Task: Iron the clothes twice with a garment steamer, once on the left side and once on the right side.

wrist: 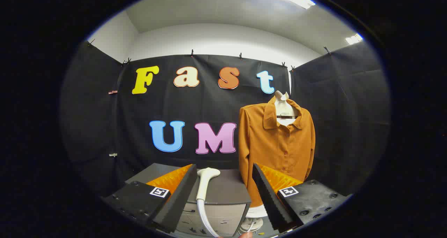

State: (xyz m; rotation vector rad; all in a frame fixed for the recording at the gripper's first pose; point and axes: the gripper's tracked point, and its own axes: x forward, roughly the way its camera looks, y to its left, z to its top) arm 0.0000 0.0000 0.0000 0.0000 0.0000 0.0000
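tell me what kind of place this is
Likely a staged recording booth, not a home: black cloth walls clipped up, an orange shirt on a stand, a steamer head between the open gripper fingers.

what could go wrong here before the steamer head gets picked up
The gripper is open, its fingers either side of the white steamer head lying on the grey cabinet but not pressing it. Closing off-centre could slip on the rounded handle. The white hose hanging off the cabinet front might drag or snag during lifting. The orange button-up shirt hangs close beside the cabinet, so a swing could bump it.
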